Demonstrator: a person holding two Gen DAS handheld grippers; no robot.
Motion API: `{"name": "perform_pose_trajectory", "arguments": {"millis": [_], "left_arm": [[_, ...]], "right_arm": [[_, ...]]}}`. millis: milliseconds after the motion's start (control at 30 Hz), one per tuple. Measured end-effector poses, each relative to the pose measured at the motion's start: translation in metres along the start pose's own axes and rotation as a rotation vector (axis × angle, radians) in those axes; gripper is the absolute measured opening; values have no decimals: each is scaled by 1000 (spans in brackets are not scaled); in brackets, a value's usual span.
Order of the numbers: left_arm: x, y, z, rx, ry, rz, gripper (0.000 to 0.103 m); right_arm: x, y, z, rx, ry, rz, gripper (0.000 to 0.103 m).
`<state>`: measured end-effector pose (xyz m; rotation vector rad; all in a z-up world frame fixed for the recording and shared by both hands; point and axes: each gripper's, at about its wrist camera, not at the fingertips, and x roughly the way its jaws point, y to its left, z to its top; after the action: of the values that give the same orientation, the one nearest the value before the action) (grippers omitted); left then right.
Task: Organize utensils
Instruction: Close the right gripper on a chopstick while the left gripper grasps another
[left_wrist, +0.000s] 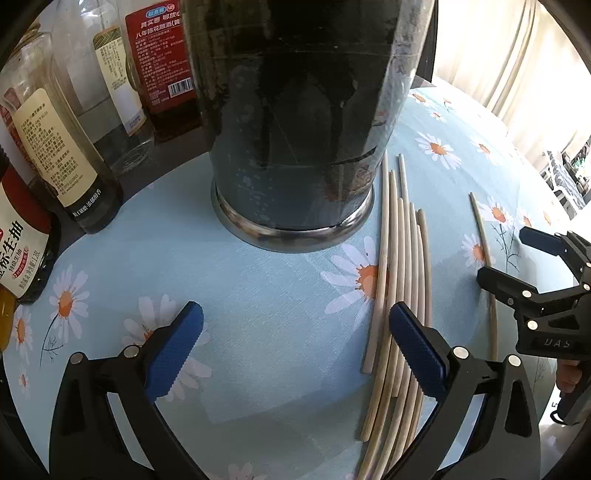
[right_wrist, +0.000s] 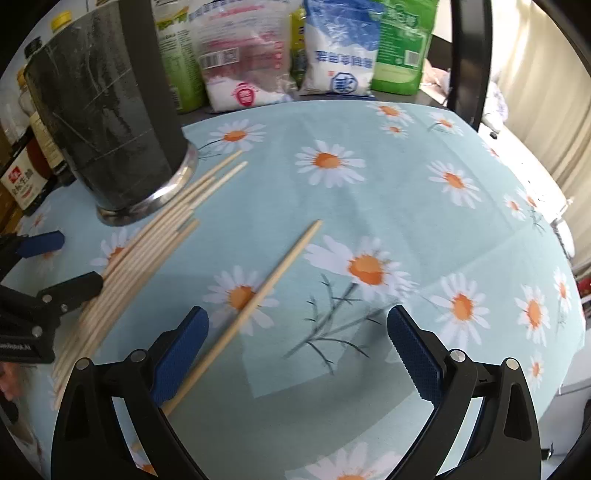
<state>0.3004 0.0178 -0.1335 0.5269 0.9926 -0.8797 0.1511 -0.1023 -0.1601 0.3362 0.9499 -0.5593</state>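
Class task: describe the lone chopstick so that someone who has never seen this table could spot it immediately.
Find the tall dark metal canister on the daisy-print tablecloth. Beside its base lies a bundle of pale wooden chopsticks. The single pale wooden chopstick lies apart from that bundle, alone across a daisy.

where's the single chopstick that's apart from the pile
In the right wrist view the lone chopstick lies diagonally on the daisy tablecloth, right of the chopstick pile, its near end beside the right gripper's left finger.

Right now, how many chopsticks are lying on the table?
About 8, though overlaps may hide some. Roughly 7 lie bunched together in a pile beside the dark metal holder. 1 single chopstick lies apart on the daisy tablecloth.
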Motion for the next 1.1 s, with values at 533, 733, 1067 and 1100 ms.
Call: {"name": "perform_pose_trajectory", "arguments": {"millis": [533, 733, 1067, 1100], "left_arm": [[8, 7, 19, 64, 62, 27, 98], [-9, -14, 15, 104, 64, -8, 48], [-21, -42, -3, 54, 139, -101, 5], [-23, -42, -6, 21, 160, -129, 5]], "right_arm": [[7, -5, 14, 66, 135, 10, 88], [-4, 6, 18, -43, 98, 56, 13], [0, -16, 27, -23, 102, 123, 5], [0, -20, 29, -15, 101, 139, 5]]}}
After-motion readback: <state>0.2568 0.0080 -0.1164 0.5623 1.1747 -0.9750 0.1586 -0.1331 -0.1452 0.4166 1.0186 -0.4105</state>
